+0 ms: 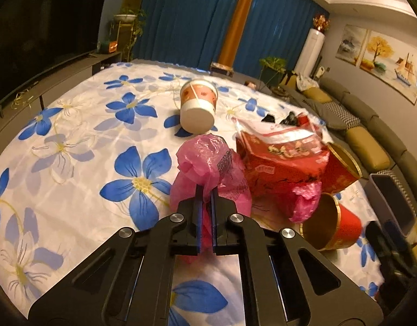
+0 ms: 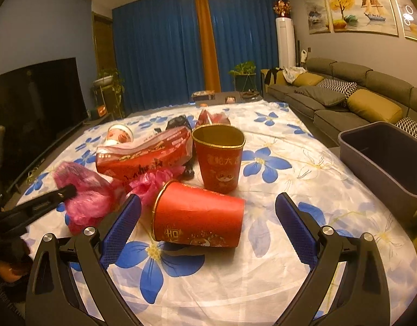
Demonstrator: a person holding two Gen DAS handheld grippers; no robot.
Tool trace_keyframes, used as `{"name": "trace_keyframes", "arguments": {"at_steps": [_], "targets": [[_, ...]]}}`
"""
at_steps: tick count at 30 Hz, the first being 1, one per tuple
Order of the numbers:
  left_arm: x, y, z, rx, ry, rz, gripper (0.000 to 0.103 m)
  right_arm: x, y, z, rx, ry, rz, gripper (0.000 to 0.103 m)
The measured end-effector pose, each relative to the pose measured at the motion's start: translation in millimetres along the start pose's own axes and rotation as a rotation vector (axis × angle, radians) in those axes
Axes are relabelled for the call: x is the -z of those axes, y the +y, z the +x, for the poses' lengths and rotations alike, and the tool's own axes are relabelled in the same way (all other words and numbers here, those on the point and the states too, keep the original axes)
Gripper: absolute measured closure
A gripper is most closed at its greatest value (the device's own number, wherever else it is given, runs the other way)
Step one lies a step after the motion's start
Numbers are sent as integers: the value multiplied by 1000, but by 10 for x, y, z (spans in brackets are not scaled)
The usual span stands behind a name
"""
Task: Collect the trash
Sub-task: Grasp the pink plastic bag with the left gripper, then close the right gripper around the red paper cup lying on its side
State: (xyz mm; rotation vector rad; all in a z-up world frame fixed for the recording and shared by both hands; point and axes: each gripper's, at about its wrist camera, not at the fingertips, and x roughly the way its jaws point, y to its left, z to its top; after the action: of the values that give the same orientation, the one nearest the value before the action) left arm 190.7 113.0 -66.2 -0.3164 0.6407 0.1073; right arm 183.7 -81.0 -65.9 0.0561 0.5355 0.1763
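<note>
Pink plastic bag (image 1: 208,168) sits crumpled on the flower-print bench (image 1: 72,141), and the left tongs (image 1: 205,198) are pinching it tight between their blue pads. Right tongs (image 2: 208,212) are spread wide, pads clear of the red paper cup (image 2: 197,217) lying on its side between them. Second red cup (image 2: 219,157) stands upright just behind, red snack bag (image 2: 146,154) to its left, grey bin (image 2: 385,157) off at the bench's right edge

two red cups (image 2: 219,160), perhaps two pink bags (image 2: 86,190) (crumpled)
</note>
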Motion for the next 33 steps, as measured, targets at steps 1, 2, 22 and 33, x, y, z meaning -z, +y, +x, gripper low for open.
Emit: {"name": "trace_keyframes", "arguments": {"at_steps": [1, 2, 22, 33], "targets": [[7, -4, -51, -1, -12, -1, 99, 3, 14, 37, -3, 17, -4, 8], [17, -13, -111, -7, -25, 0, 99, 7, 25, 76, -4, 33, -4, 8], [93, -48, -437, 17, -79, 31, 99, 53, 47, 486, 20, 168, 50, 18], [117, -44, -545, 18, -92, 26, 99, 49, -43, 347, 22, 141, 65, 19]]}}
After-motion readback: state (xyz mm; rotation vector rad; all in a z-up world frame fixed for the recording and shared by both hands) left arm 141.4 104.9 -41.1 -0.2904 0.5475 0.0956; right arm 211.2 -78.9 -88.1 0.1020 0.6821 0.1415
